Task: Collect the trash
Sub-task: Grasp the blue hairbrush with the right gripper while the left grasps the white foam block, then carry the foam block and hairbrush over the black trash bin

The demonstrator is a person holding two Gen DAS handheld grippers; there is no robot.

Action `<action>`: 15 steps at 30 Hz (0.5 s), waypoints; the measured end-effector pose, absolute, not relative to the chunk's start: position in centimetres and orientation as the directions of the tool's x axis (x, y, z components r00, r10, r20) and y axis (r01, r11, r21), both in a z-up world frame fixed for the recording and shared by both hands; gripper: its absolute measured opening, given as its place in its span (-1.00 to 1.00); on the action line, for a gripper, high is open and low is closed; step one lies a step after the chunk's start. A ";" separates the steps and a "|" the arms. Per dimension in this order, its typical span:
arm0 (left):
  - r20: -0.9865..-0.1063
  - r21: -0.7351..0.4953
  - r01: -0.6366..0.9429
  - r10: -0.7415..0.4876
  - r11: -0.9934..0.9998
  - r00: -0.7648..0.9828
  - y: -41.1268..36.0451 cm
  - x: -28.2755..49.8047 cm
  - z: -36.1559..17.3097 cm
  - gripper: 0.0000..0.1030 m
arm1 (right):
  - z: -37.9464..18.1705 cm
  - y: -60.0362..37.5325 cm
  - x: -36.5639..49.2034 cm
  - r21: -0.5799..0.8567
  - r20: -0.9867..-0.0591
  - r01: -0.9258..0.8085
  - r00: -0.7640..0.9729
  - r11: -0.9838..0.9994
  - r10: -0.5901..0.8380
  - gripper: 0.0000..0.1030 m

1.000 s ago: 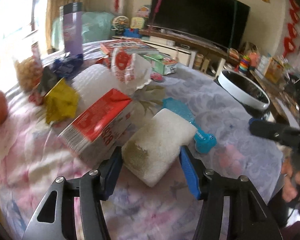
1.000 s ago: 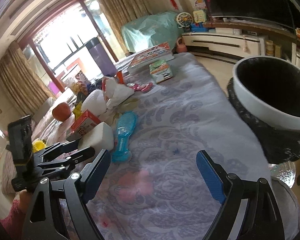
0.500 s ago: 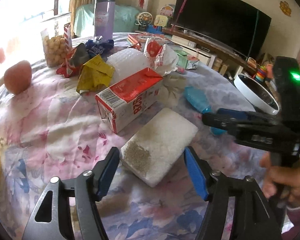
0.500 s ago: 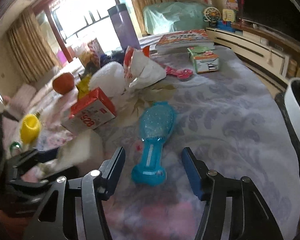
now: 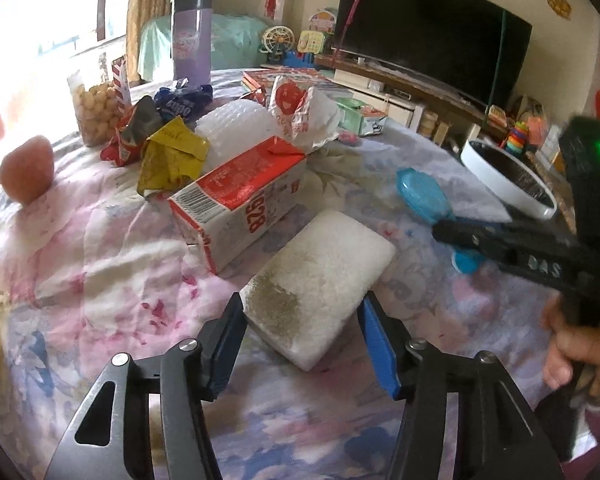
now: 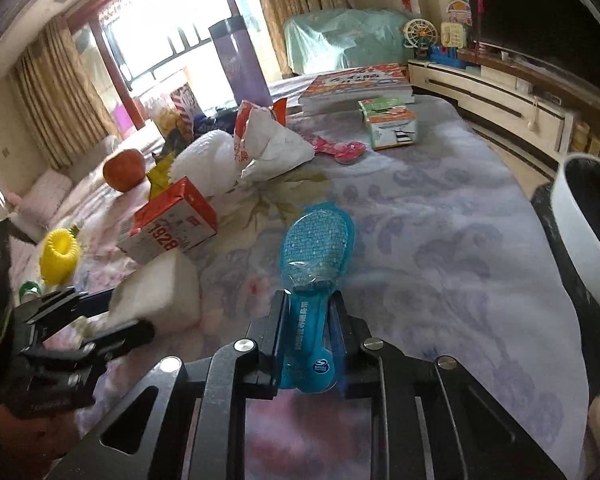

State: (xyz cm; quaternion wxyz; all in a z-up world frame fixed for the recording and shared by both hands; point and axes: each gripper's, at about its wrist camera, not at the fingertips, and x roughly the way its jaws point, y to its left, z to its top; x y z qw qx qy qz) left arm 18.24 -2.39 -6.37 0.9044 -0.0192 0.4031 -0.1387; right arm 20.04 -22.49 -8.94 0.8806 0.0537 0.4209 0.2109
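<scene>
Left tool (image 5: 300,320): jaws closing on the white foam block (image 5: 320,276), one blue pad on each side of its near end. Left pad touches the block's corner; right pad sits just beside its edge, and contact there cannot be confirmed. The block lies flat on the flowered cloth of the surface (image 5: 80,264), one end soiled grey-brown.

Right tool (image 6: 309,336): jaws closing, both pads already pressed against the handle of the blue plastic brush (image 6: 316,248). The brush lies flat on the cloth with its oval head pointing away from the tool. In the left view the right tool's fingers reach in from the right, over the brush handle, with a hand (image 5: 580,352) on the grip.

Other items:
- red-and-white carton (image 5: 240,204) on its side, just behind the foam block;
- yellow wrapper (image 5: 172,156), red wrapper and dark blue wrapper bunched behind the carton;
- white crumpled paper bag (image 5: 304,116) with red print, next to a white ridged plastic piece;
- apple (image 5: 26,168) near the far left edge;
- white-rimmed bin (image 5: 508,176) with a black liner, past the right edge of the surface.
</scene>
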 end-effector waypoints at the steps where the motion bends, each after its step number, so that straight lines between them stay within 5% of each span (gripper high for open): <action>1: -0.721 -0.157 0.234 -0.273 0.960 0.637 -2.6 18.2 -6.3 0.05 | -8.9 -23.1 19.7 0.283 -0.714 -0.320 0.559 0.904 0.422 -0.62; 15: -0.692 -0.187 0.339 -0.369 0.922 0.621 -9.0 19.5 -5.2 0.03 | -6.9 -30.7 17.0 0.341 -0.666 -0.197 0.640 0.919 0.384 -0.62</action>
